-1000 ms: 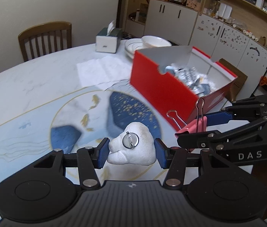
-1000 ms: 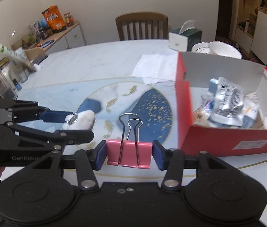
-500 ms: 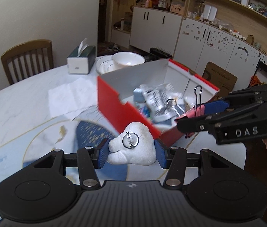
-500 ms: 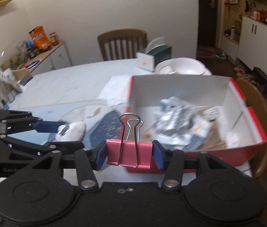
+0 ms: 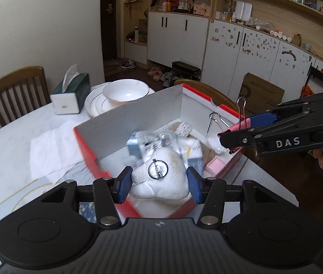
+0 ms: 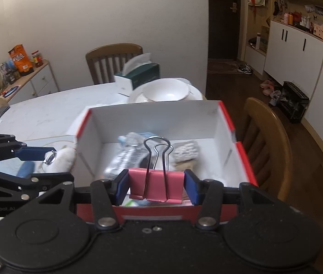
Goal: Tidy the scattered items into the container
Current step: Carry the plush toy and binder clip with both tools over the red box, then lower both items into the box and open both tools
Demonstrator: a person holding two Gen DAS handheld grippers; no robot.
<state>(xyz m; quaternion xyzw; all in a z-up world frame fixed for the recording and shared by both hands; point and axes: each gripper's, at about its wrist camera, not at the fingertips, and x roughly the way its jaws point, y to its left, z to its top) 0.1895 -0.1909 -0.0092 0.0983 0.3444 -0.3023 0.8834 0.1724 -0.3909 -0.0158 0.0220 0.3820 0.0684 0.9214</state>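
The left gripper (image 5: 159, 184) has its blue pads clamped on the two sides of a white, lumpy plush brooch with a round metal pin-back (image 5: 161, 175) facing the camera, and it holds this above the near corner of the red cardboard box with a white inside (image 5: 138, 123). The right gripper (image 6: 156, 187) is clamped on the flat sides of a pink metal binder clip (image 6: 156, 186), whose two silver wire handles stand upright, and it hangs over the box's near wall. In the left wrist view the clip sits above the box's right-hand rim. Inside the box lie a crinkled silvery foil packet (image 6: 124, 157), a pale knitted-looking piece (image 6: 185, 151) and other small things too blurred to name. The box rests on a white marble-look table (image 6: 47, 111). Beyond it stand a white bowl on stacked plates (image 6: 164, 90), a dark green and white tissue box (image 6: 138, 75) and a brown wooden slat-back chair (image 6: 113, 61).
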